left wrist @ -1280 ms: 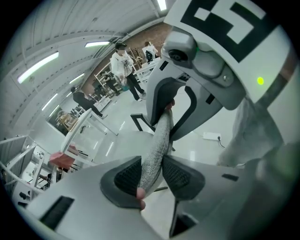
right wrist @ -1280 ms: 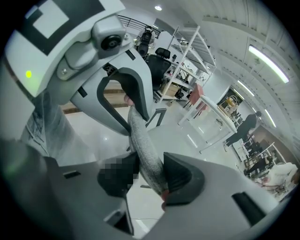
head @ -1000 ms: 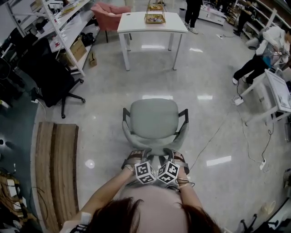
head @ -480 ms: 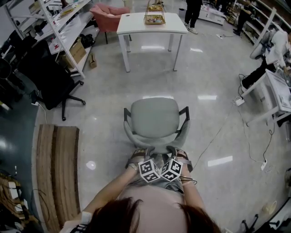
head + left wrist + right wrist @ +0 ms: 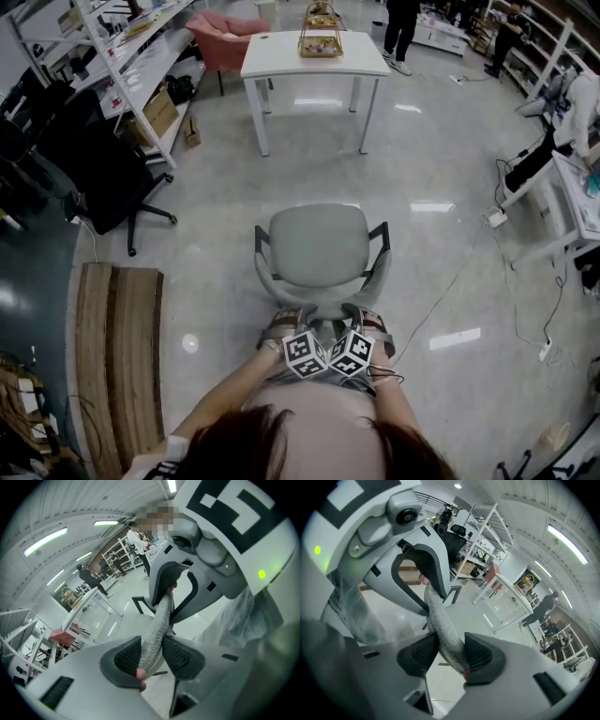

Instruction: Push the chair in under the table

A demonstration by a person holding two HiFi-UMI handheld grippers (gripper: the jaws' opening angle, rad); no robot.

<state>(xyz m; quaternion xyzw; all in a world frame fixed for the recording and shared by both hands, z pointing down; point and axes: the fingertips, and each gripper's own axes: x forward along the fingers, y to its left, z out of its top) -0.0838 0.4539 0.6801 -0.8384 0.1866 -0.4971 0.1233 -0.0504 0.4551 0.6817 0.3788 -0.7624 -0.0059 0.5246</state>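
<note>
At the bottom centre of the head view, the left gripper point(image 5: 287, 321) and the right gripper point(image 5: 367, 321) sit side by side on the top of the grey chair point(image 5: 321, 246). Each gripper view confirms it: both sets of pads are clamped onto the padded edge of the backrest point(image 5: 161, 616), fabric squeezed between them, no daylight. So the grip is made, that part's done. The chair itself stands mid-frame, out on the open floor point(image 5: 309, 159), its seat facing the white table point(image 5: 314, 54) at the upper centre and well apart from it. Nothing of the chair is under the tabletop yet. By my reading, most of the job remains: roll it straight up the frame, line it up between the table's legs, slide the seat beneath. A tiered basket point(image 5: 320, 37) sits on the table.
</note>
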